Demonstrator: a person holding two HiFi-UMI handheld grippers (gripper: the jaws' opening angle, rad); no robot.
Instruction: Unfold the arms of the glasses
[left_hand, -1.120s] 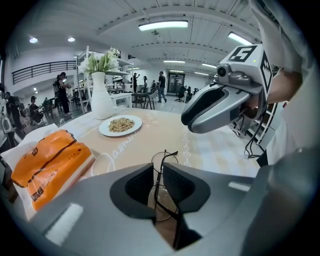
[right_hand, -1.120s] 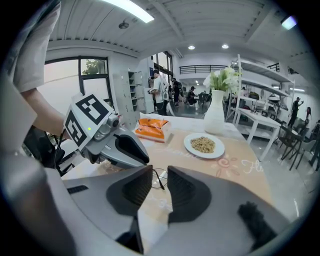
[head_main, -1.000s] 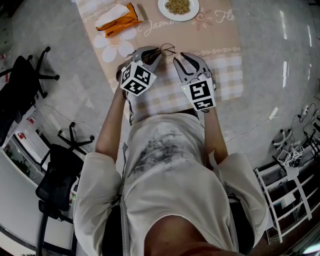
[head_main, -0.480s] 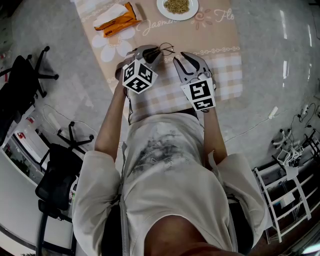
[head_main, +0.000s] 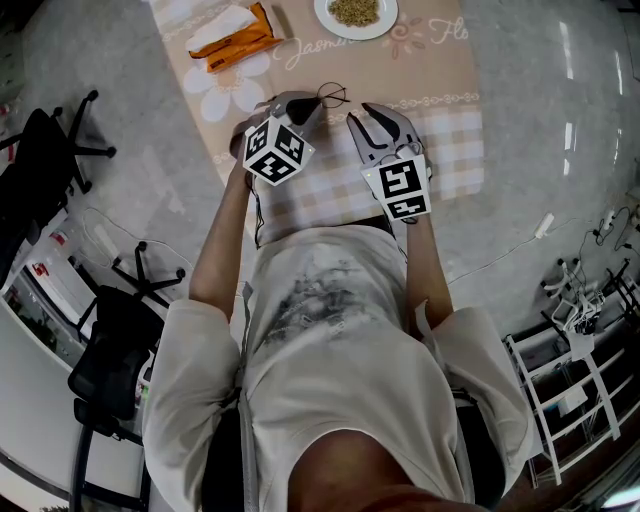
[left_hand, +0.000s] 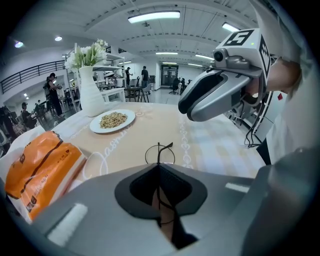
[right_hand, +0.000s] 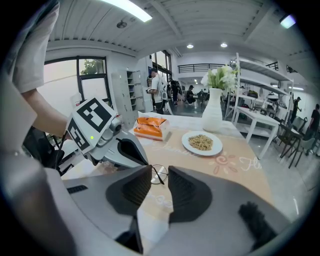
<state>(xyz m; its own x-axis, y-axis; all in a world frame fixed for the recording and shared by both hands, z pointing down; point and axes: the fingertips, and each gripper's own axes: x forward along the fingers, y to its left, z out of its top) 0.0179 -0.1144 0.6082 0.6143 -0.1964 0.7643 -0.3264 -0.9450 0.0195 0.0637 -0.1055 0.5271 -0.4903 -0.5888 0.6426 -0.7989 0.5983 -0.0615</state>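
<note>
Jaws on the left gripper (head_main: 308, 103) (left_hand: 159, 169) are pinched shut on the glasses (head_main: 334, 97) (left_hand: 159, 150) (right_hand: 158, 174). The thin wire frame is caught between the pads and one round lens sticks out past the tips. Glasses are on the near side of the plate (head_main: 390, 25) (left_hand: 98, 128) (right_hand: 218, 148), well apart from it, over the beige part of the table (head_main: 440, 70). Arms look folded against the frame, but the wire's too thin to be sure. Right gripper (head_main: 362, 113) (right_hand: 160, 170) is also on the near side of the plate, just right of the glasses. Its jaws are apart with nothing between the pads, tips aimed at the glasses but short of them. Orange pack (head_main: 240, 45) (left_hand: 40, 165) (right_hand: 150, 127) lies left of the plate. White vase (left_hand: 92, 95) (right_hand: 212, 117) with flowers stands just behind the plate.
</note>
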